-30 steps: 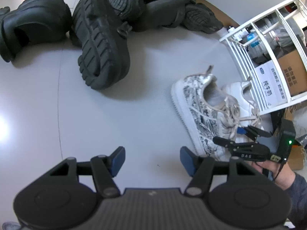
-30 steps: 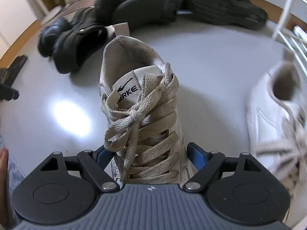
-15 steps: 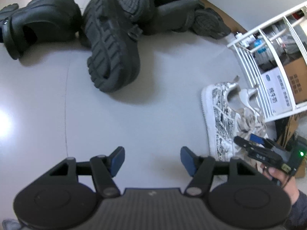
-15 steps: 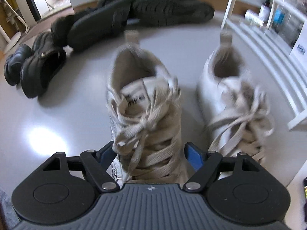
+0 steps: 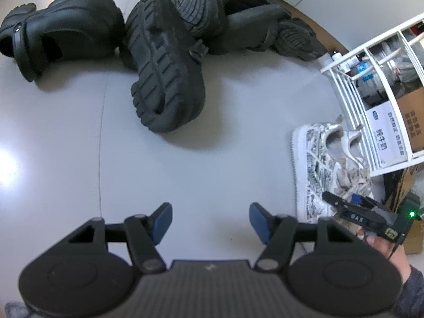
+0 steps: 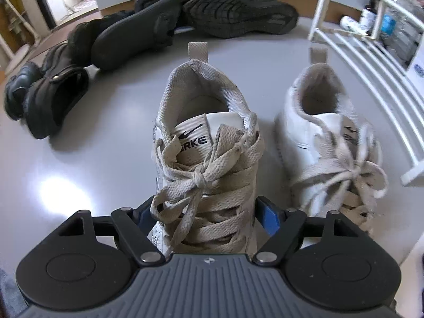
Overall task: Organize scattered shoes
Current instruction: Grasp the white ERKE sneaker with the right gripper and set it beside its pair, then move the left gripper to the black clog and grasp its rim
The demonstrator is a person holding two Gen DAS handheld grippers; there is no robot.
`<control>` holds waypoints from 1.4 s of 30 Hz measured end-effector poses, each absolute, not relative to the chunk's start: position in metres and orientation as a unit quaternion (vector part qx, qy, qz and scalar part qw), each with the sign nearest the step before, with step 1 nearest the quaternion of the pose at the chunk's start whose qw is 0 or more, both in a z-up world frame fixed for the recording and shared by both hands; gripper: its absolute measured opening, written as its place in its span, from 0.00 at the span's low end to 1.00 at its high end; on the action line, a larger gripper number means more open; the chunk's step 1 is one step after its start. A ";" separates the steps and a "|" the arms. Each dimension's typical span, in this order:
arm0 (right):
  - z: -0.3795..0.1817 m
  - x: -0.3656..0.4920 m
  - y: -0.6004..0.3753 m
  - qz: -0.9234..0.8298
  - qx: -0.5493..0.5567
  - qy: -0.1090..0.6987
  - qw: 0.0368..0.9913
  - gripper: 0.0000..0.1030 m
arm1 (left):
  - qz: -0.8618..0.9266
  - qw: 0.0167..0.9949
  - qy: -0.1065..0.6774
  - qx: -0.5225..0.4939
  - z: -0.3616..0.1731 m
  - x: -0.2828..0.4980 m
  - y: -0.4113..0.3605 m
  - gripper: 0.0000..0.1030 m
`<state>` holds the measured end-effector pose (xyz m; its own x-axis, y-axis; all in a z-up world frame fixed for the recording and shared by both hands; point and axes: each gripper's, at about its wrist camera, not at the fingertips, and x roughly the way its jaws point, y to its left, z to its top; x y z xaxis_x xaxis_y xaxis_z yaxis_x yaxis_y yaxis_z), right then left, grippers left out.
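Note:
A white sneaker with beige laces (image 6: 209,122) stands between the fingers of my right gripper (image 6: 205,216). The blue pads press its two sides at the laces, and the jaws are closing on it. Its partner, a second white sneaker (image 6: 326,122), stands just to its right, parallel, heels away from me. In the left wrist view the same pair (image 5: 310,164) sits by the rack, with the right gripper (image 5: 349,201) over its toe end. My left gripper (image 5: 210,222) hangs open over bare floor with nothing between its pads.
A heap of black shoes (image 5: 167,66) lies at the far side, some sole-up, with a black clog (image 5: 61,31) to its left. A white wire rack (image 5: 371,79) holding a cardboard box (image 5: 410,114) borders the right. A person's hand (image 5: 381,243) grips the right tool.
The right gripper has swung the laced sneaker to the right, so it now stands beside the other white sneaker by the rack. The left gripper has stayed open and barely shifted.

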<state>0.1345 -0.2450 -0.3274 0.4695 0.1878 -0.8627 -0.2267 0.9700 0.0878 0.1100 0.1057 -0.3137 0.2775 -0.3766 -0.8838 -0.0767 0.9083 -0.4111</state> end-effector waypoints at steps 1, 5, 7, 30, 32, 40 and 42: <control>-0.328 0.134 -0.248 0.120 -0.018 0.501 0.857 0.77 | -0.097 0.776 0.594 -0.191 -0.314 0.110 0.106 0.65; -0.328 0.135 -0.253 0.126 -0.024 0.500 0.857 0.77 | -0.095 0.778 0.591 -0.192 -0.313 0.111 0.107 0.65; -0.328 0.135 -0.257 0.116 -0.025 0.499 0.858 0.77 | -0.089 0.779 0.589 -0.197 -0.314 0.111 0.109 0.65; -0.321 0.138 -0.285 0.073 -0.052 0.492 0.866 0.76 | 0.056 0.806 0.538 -0.242 -0.319 0.117 0.183 0.65; -0.315 0.135 -0.285 0.074 -0.050 0.491 0.866 0.77 | 0.076 0.813 0.527 -0.236 -0.316 0.121 0.193 0.65; -0.286 0.119 -0.282 0.080 -0.047 0.467 0.879 0.77 | 0.144 0.836 0.487 -0.208 -0.307 0.147 0.231 0.65; -0.277 0.116 -0.282 0.085 -0.032 0.455 0.886 0.77 | 0.155 0.835 0.485 -0.206 -0.309 0.150 0.239 0.65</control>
